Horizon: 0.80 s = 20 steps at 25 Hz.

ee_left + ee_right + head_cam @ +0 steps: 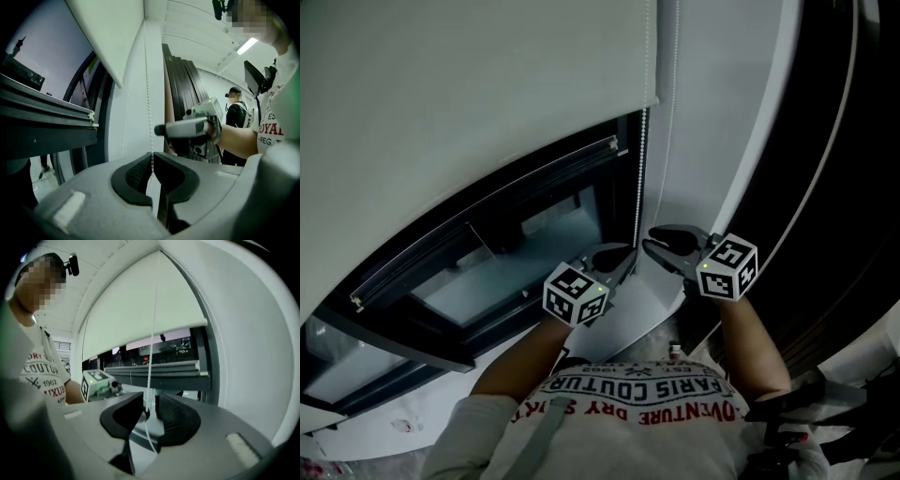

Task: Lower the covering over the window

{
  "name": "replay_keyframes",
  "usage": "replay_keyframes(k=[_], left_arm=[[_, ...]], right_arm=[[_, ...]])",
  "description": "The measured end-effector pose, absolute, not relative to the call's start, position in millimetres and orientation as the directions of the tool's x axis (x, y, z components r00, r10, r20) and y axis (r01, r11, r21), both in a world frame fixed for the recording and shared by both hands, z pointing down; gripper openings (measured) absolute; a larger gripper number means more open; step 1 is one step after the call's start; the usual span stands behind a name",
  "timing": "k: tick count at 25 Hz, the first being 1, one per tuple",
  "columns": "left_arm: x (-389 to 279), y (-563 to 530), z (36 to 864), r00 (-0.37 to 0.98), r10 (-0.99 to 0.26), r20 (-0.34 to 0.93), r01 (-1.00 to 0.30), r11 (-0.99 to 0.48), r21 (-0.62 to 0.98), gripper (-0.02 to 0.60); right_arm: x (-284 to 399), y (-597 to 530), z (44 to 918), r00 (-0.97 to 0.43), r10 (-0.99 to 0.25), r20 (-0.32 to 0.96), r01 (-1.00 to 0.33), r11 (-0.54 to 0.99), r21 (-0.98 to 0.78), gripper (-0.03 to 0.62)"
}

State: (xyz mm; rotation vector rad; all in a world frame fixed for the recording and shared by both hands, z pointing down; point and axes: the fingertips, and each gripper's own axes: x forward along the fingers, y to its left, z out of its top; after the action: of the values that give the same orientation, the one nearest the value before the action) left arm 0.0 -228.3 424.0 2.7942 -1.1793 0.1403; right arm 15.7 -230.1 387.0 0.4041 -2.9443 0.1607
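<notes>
Pinching the bead chain (147, 93) at lower centre, your left gripper (152, 158) has its jaws clamped on it. Your right gripper (149, 401) has its jaws apart, with a chain strand hanging loose between them. The roller blind (469, 84) fills the upper left, its bottom edge partway down the window (534, 253).

Blind (469, 75) top cut off by upper edge; bead chain (643, 169) upper end out of sight.

Dark-framed window (516, 253) across the left and middle of the head view, white wall (712, 112) just right of it, dark panels (844, 187) at far right. In the left gripper view, lit ceiling strip light (247, 46) at upper right.
</notes>
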Motion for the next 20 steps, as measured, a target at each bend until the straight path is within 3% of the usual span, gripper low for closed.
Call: replay_keyframes(k=[4, 9, 13, 20], left_arm=[[4.6, -226.2, 424.1, 0.704, -0.698, 0.131, -0.709, -0.703, 0.059, 0.018], [12.5, -222.9, 423.0, 0.716, -0.684, 0.141, -0.695, -0.716, 0.057, 0.018], [14.6, -223.4, 420.8, 0.721, -0.679, 0.139, -0.69, -0.721, 0.059, 0.018], [14.3, -222.8, 421.6, 0.724, -0.674, 0.146, -0.687, -0.725, 0.057, 0.018]], right_arm=[[10.0, -237.2, 330.5, -0.957, -0.284, 0.057, -0.288, 0.956, -0.063, 0.114], [3.5, -243.8, 301.9, -0.958, -0.288, 0.001, -0.288, 0.955, -0.076, 0.106], [-3.5, -244.0, 290.1, -0.958, -0.287, -0.004, -0.286, 0.956, -0.058, 0.017], [-0.8, -242.9, 290.7, -0.954, -0.296, -0.039, -0.293, 0.954, -0.067, 0.008]])
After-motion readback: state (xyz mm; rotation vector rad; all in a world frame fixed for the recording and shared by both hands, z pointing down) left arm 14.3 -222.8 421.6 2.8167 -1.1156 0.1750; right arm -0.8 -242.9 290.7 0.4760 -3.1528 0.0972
